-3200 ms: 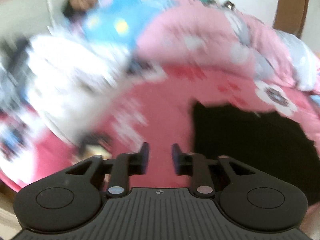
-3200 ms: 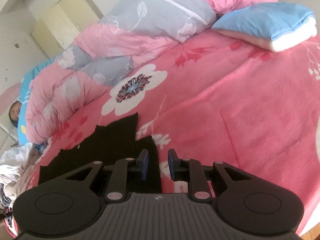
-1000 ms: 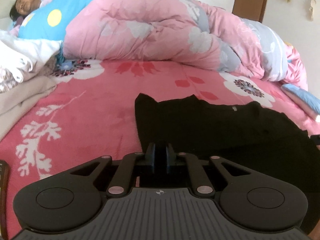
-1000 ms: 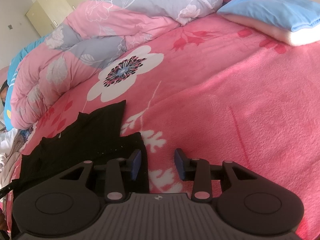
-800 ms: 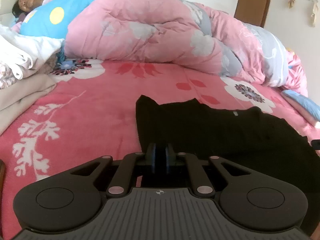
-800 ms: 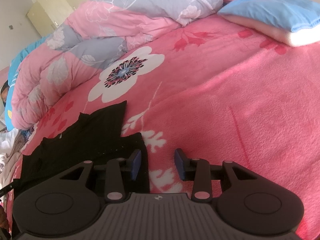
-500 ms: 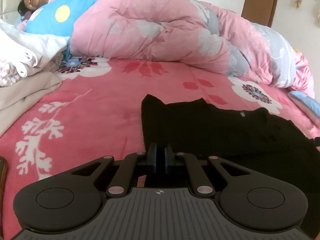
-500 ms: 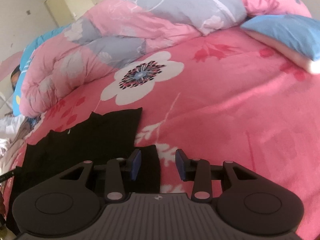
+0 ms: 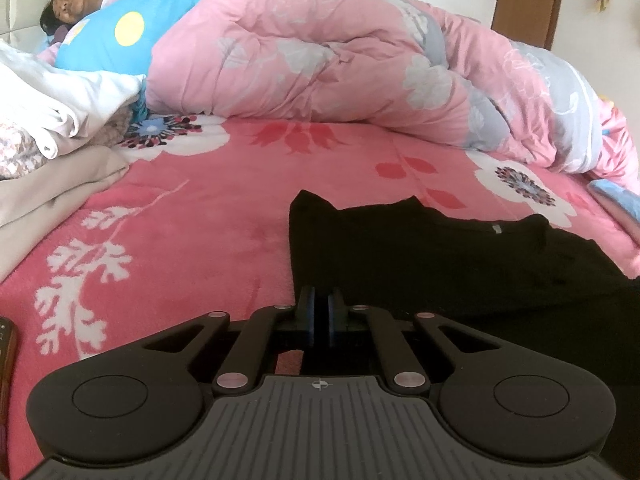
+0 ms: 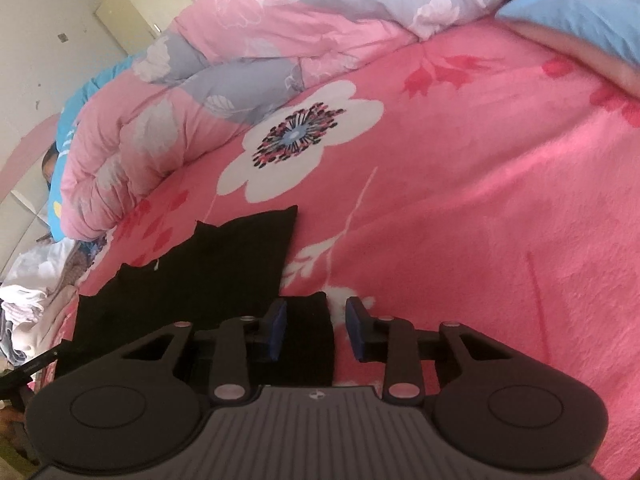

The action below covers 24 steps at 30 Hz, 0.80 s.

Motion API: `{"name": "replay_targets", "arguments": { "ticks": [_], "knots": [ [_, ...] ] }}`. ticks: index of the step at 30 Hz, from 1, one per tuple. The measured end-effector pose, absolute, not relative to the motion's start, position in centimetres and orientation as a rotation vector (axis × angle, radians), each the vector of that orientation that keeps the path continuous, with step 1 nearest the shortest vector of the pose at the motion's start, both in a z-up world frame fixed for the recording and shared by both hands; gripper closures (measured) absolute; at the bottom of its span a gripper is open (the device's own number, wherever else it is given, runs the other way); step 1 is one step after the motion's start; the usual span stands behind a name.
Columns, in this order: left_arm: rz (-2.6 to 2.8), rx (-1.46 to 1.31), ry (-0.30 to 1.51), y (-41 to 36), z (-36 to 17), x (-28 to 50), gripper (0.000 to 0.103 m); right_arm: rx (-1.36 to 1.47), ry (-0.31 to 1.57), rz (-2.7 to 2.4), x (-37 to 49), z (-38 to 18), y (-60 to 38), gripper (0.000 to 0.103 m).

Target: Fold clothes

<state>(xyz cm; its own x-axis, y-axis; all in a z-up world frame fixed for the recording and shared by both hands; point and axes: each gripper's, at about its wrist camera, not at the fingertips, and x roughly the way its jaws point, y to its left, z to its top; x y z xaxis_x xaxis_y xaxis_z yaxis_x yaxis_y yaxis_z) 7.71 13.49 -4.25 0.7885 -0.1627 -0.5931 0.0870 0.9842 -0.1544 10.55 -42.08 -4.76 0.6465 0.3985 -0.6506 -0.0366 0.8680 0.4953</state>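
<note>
Flat black soft-fabric garment (image 9: 440, 264) lies just ahead of both grippers. Left gripper (image 9: 320, 312) clamped on its near edge; right gripper (image 10: 316, 328) apart, closing w/ hem corner between. Light, floppy: pinch corners.

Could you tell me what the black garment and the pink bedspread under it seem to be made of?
Black garment: probably thin knit fabric, matte; it lies flat and limp. Pink bedspread: looks like plush fleece, with a fuzzy nap.
</note>
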Motion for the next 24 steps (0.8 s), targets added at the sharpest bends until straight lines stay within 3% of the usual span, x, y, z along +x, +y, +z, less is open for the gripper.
{"name": "replay_targets", "arguments": {
  "ticks": [1, 4, 24],
  "knots": [
    [-0.131, -0.121, 0.647, 13.4, -4.2, 7.7, 0.099, 0.467, 0.839, 0.264, 10.6, -4.8, -41.9, 0.083],
    [-0.118, -0.123, 0.637, 13.3, -4.1, 7.6, 0.1, 0.431, 0.837, 0.25, 10.7, -4.8, -41.3, 0.098],
    [-0.095, -0.071, 0.475, 12.9, 1.6, 7.2, 0.1, 0.324, 0.573, 0.204, 8.8, 1.9, -39.7, 0.1]
  ]
}}
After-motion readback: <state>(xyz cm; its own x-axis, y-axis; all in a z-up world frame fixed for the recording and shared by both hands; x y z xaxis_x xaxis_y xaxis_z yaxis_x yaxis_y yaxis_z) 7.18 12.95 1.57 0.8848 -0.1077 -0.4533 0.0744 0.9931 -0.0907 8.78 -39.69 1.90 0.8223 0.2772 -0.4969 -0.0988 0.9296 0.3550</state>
